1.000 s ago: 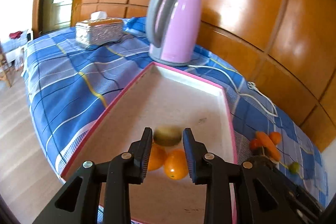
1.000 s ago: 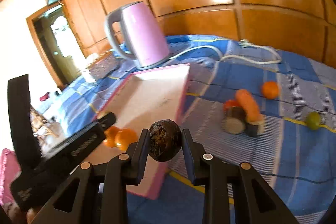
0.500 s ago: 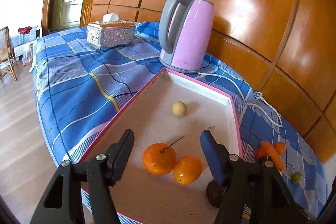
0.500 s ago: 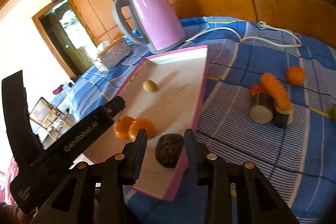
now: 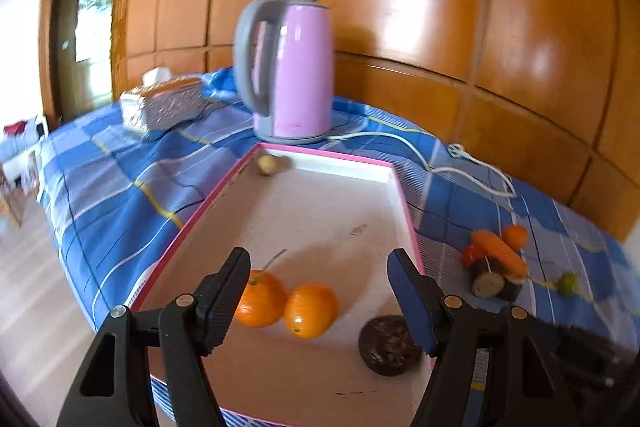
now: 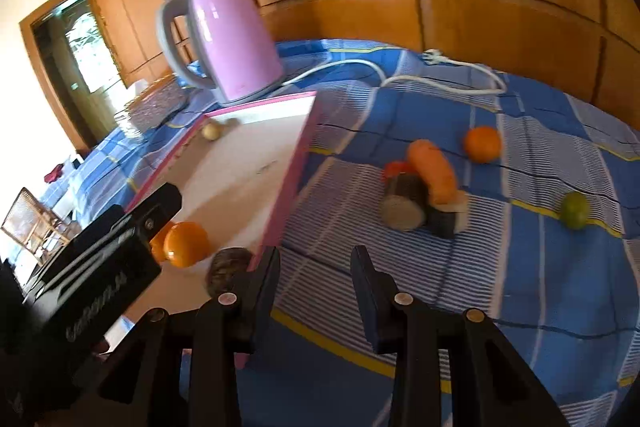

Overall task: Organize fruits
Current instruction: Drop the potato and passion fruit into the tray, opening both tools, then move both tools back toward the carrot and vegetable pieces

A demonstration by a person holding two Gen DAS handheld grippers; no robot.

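The left hand-held gripper (image 5: 320, 291) is opening over the pink-rimmed tray (image 5: 404, 195), nothing between its jaws; two oranges (image 5: 286, 303) and a dark fruit (image 5: 386, 345) lie there. Rightward, the right hand-held gripper (image 6: 316, 279) hangs slightly parted and empty above the blue checked cloth (image 6: 560, 287), near the carrot (image 6: 434, 169) pile.

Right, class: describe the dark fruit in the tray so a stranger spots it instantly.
Find the pink-rimmed tray before the pink kettle. At its near right corner, beside two oranges, lies the dark fruit: brown-black, rough-skinned, the only dull one there.
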